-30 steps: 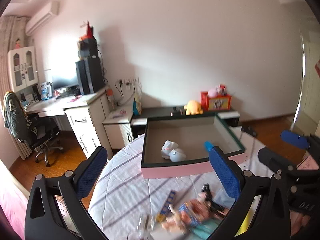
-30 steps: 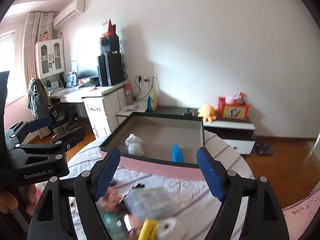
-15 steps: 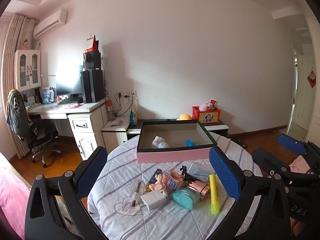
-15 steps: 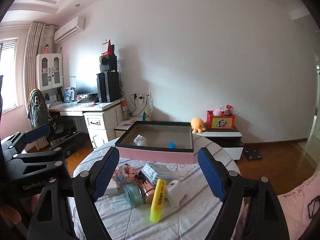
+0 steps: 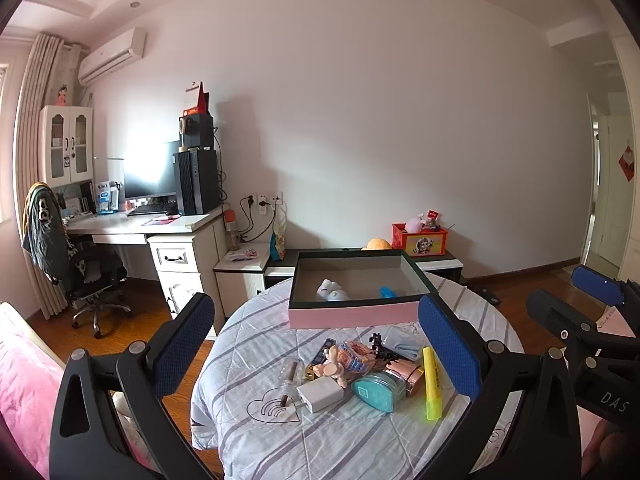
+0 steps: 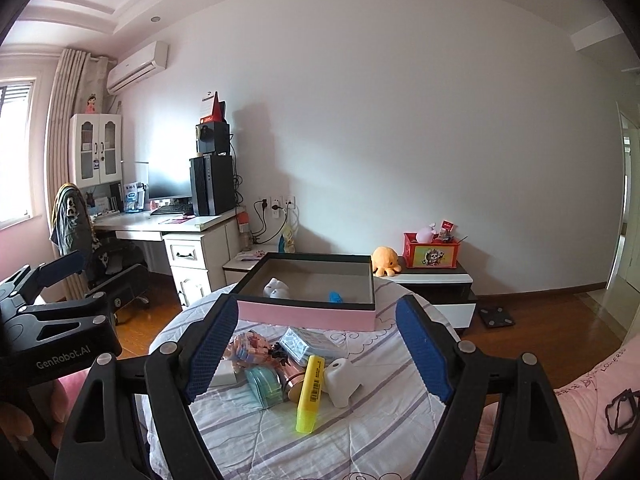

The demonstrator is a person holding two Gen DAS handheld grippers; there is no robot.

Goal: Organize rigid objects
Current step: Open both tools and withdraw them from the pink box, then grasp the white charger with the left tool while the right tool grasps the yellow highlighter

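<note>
- Left gripper (image 5: 316, 344): fingers (image 5: 182, 344) wide apart, blue pads bare, nothing between them or touching them. It hangs above the near edge of the round counter (image 5: 248, 364), pointing slightly down.
- Right gripper (image 6: 320, 354): fingers (image 6: 420, 352) also spread wide, holding nothing, no contact with any object.
- Each gripper shows at the edge of the other's view, side by side and well apart.
- Clutter pile sits on the striped cloth just beyond and below both finger pairs, framed between the pads in each view.
- In the pile: yellow highlighter (image 6: 309, 388) nearest the right gripper's fingers, lying lengthwise toward them; teal case (image 5: 374, 392) just beside it; rose-gold jar (image 6: 294, 378) touching both.
- White charger (image 5: 320, 394) and a small clear bottle (image 5: 289, 374) lie on the left gripper's side of the pile.
- White rounded object (image 6: 342, 380) lies on the right side of the highlighter, touching it.
- Small figurine (image 5: 334, 366) and a clear packet (image 6: 300, 344) on the far side of the pile; black clip-like item beside them, too small to identify.
- Pink-sided box (image 5: 352, 316) with dark rim stands past the pile, at the counter's far side, open top.
- Inside the box: a white object (image 6: 276, 289) to the left, a blue one (image 6: 335, 297) to the right, apart from each other.
</note>
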